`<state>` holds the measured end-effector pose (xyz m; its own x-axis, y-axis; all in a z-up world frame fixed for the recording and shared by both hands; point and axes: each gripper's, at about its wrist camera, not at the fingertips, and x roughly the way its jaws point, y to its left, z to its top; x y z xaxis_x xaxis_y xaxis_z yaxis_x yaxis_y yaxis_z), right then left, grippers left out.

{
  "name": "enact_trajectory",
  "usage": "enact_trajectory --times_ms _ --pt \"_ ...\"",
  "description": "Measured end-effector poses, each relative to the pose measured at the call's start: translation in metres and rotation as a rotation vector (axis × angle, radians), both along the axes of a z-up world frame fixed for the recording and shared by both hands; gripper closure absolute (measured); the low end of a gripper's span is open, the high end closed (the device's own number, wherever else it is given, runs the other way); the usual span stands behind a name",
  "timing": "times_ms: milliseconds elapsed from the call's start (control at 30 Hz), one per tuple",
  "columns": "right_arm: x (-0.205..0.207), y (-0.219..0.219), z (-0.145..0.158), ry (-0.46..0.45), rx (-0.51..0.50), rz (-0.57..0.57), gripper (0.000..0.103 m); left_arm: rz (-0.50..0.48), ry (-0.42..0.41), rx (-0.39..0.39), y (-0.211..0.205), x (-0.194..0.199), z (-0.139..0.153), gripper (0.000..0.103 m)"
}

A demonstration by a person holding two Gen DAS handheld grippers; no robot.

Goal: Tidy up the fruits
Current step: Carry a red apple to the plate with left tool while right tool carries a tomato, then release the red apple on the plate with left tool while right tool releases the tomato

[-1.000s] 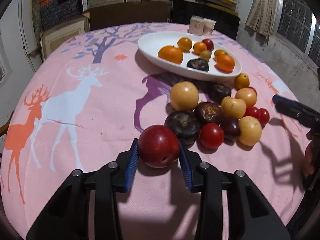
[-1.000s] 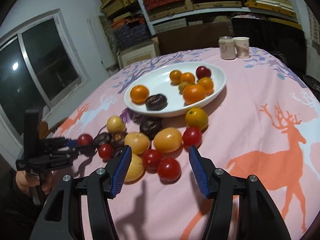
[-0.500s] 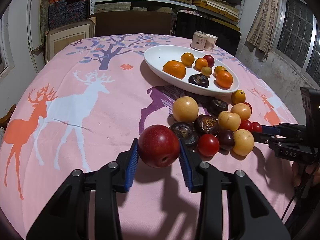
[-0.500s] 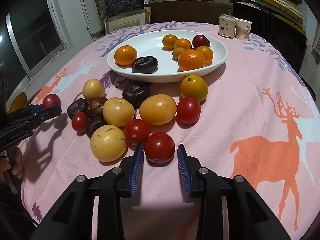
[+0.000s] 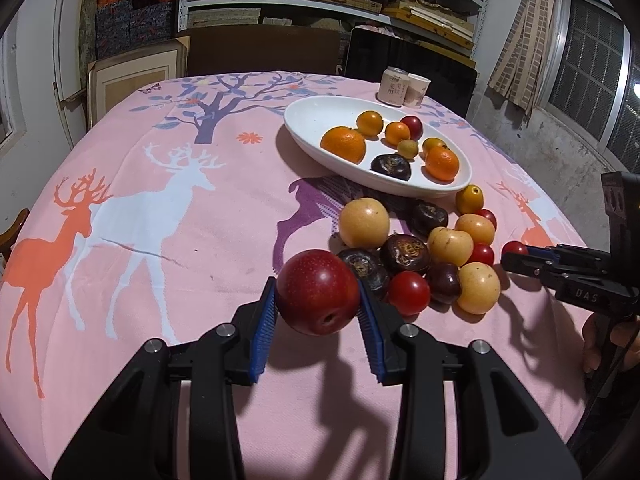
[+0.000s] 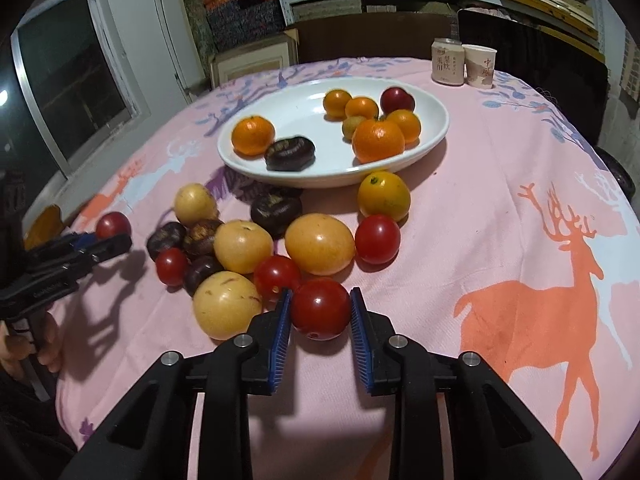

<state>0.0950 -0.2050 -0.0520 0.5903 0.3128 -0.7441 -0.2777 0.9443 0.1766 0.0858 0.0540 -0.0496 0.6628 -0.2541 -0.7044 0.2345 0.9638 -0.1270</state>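
A white oval dish [image 6: 434,136] sits toward the far side of a round table under a pink deer-print cloth [image 6: 520,208]. It holds oranges, one dark fruit and a small red one. A can [image 6: 447,60] and a paper cup [image 6: 480,65] stand behind it. In front of the dish lies a loose heap of yellow, dark brown and red fruit.

The heap crowds the right tongs [image 6: 319,312]: a red tomato [image 6: 276,276] and a pale yellow fruit [image 6: 226,304] lie just beside the left pad, and a larger yellow fruit [image 6: 320,243] sits right behind.

The right wrist view alone shows the window [image 6: 72,96] and the left tongs from the side, with a hand under them. The left wrist view alone shows the curtain [image 5: 520,32] and the right tongs side-on at the right edge, a small red fruit at their tip.

The right tongs have just been closing and are clamped on a red tomato [image 6: 320,308] at the near edge of the heap. The left tongs [image 5: 318,300] are clamped on a dark red plum [image 5: 318,292], which sits between the blue pads on the near left side of the heap, its shadow on the cloth below.
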Motion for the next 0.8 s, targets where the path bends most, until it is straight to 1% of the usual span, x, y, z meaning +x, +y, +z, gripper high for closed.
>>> enact_trajectory --times_ms 100,200,267,400,500,600,700,800 --pt "-0.003 -0.009 0.014 -0.04 0.052 -0.004 0.074 -0.041 0.015 -0.018 -0.011 0.003 0.003 0.065" --pt "0.006 -0.016 0.031 -0.083 0.091 -0.017 0.074 -0.064 0.004 -0.026 -0.022 0.012 0.013 0.065" --pt "0.017 -0.018 0.041 -0.1 0.106 -0.014 0.074 -0.081 -0.01 -0.033 -0.032 0.024 0.025 0.065" --pt "0.051 -0.008 0.056 -0.14 0.108 -0.018 0.074 -0.092 -0.059 -0.011 -0.056 0.062 0.047 0.065" --pt "0.075 0.003 0.058 -0.164 0.095 -0.024 0.074 -0.076 -0.073 0.002 -0.072 0.102 0.056 0.065" --pt "0.096 0.006 0.053 -0.162 0.091 -0.038 0.074 -0.057 -0.032 -0.013 -0.078 0.139 0.053 0.065" --pt "0.109 0.005 0.046 -0.157 0.093 -0.044 0.074 -0.042 -0.01 -0.014 -0.082 0.164 0.047 0.065" --pt "0.119 0.007 0.04 -0.153 0.076 -0.043 0.074 -0.039 0.012 -0.018 -0.083 0.178 0.04 0.065"
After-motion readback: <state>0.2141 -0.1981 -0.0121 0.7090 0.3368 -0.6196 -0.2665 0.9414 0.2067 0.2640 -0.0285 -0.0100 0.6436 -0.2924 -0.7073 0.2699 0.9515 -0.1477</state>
